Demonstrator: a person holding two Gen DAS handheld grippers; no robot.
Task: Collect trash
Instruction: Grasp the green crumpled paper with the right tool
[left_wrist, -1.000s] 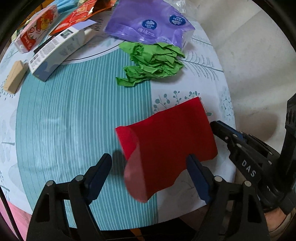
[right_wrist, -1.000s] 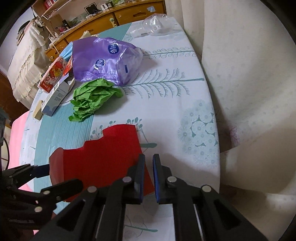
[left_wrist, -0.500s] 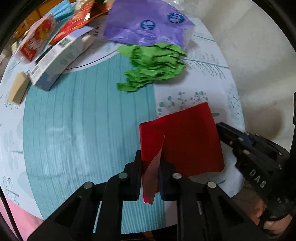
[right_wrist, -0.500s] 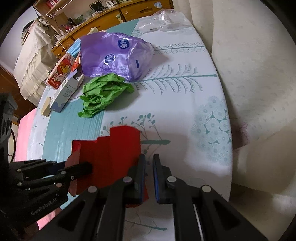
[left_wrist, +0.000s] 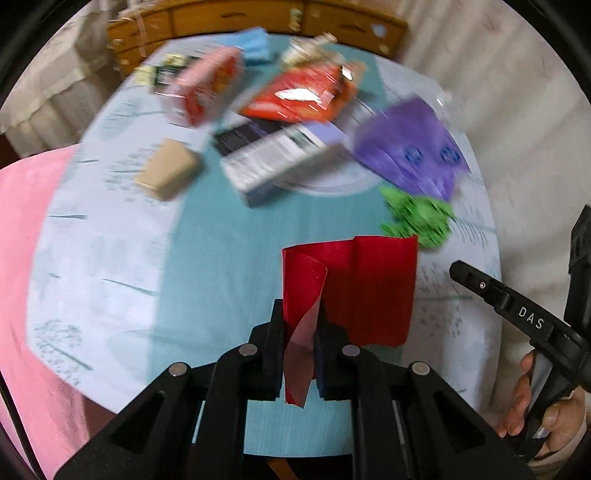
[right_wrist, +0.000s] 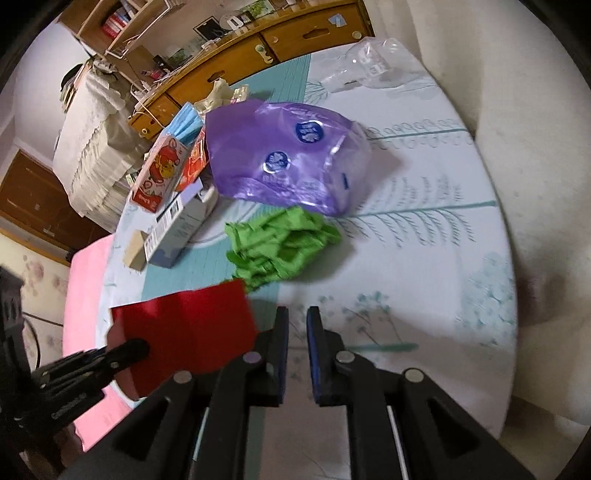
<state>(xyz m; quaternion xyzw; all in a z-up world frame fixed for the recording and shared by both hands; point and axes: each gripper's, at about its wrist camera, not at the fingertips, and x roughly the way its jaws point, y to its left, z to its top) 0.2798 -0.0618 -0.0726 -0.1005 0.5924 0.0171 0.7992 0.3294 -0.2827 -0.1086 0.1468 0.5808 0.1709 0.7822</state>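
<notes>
My left gripper (left_wrist: 300, 314) is shut on a curled edge of the red paper sheet (left_wrist: 365, 284), which hangs lifted off the round table (left_wrist: 110, 258). From the right wrist, the same red sheet (right_wrist: 184, 325) floats at lower left, pinched by the left gripper (right_wrist: 129, 349). The jaws of my right gripper (right_wrist: 297, 321) are opening with nothing between them, just right of the sheet. Crumpled green paper (right_wrist: 280, 247) lies beyond it, and a purple plastic bag (right_wrist: 284, 162) sits farther back.
Cartons, a white box (left_wrist: 273, 162), a tan block (left_wrist: 168, 168), an orange snack wrapper (left_wrist: 299, 98) and a blue pack crowd the table's far side. A clear plastic bottle (right_wrist: 365, 61) lies at the far edge. A pink surface (left_wrist: 22, 258) lies left; curtain to the right.
My left gripper closed on the red sheet's curled edge and lifted it up and leftward off the table. My right gripper, shut on the sheet's other edge, let go and its jaws parted.
</notes>
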